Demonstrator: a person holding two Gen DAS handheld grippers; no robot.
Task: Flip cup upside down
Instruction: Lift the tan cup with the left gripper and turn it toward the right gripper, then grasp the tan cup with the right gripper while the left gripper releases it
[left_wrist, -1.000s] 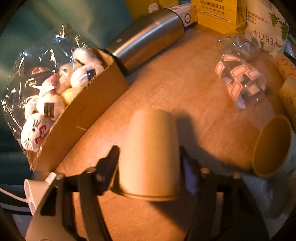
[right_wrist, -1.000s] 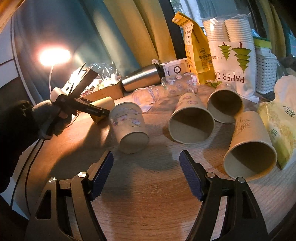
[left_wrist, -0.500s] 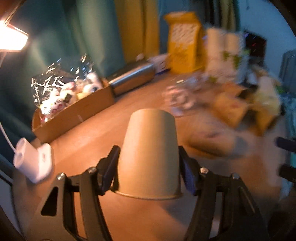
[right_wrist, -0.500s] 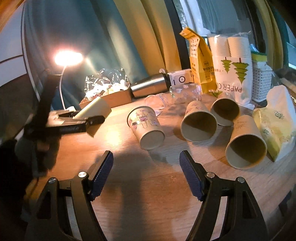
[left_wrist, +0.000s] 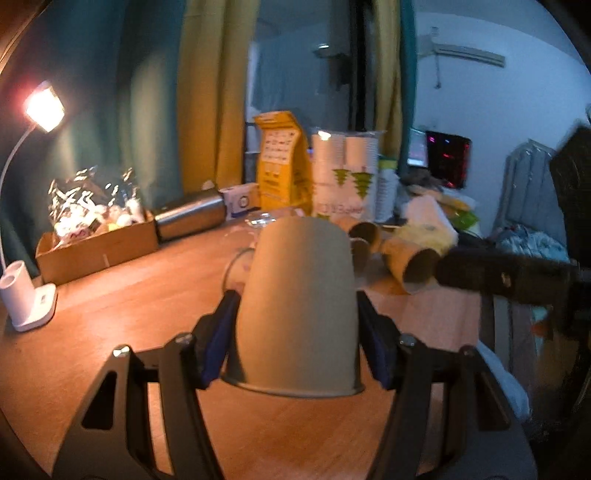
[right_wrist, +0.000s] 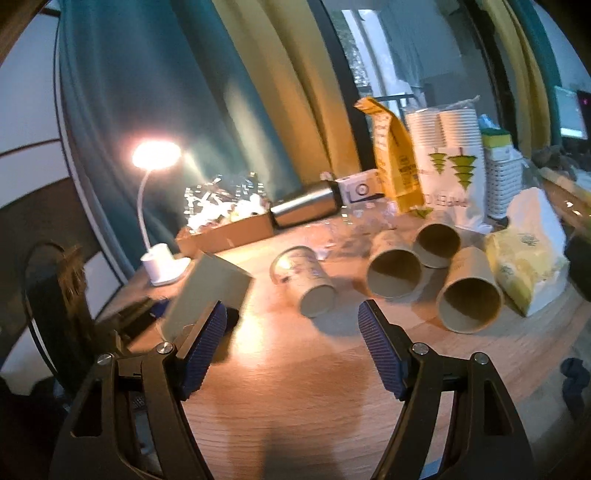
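My left gripper is shut on a plain tan paper cup, its closed base pointing away from the camera and its rim nearest me, held above the wooden table. In the right wrist view the same cup shows at the left, tilted, base up. My right gripper is open and empty above the table, in front of a printed cup lying on its side. Three more tan cups lie on their sides at the right.
A lit desk lamp stands at the table's left. A cardboard box of wrapped sweets, a steel flask, a yellow bag, a sleeve of paper cups and a tissue pack line the back and right.
The left gripper has tilted the held cup up from pointing down at the table to nearly level, then base up. The right gripper has drawn back a little and stayed open.
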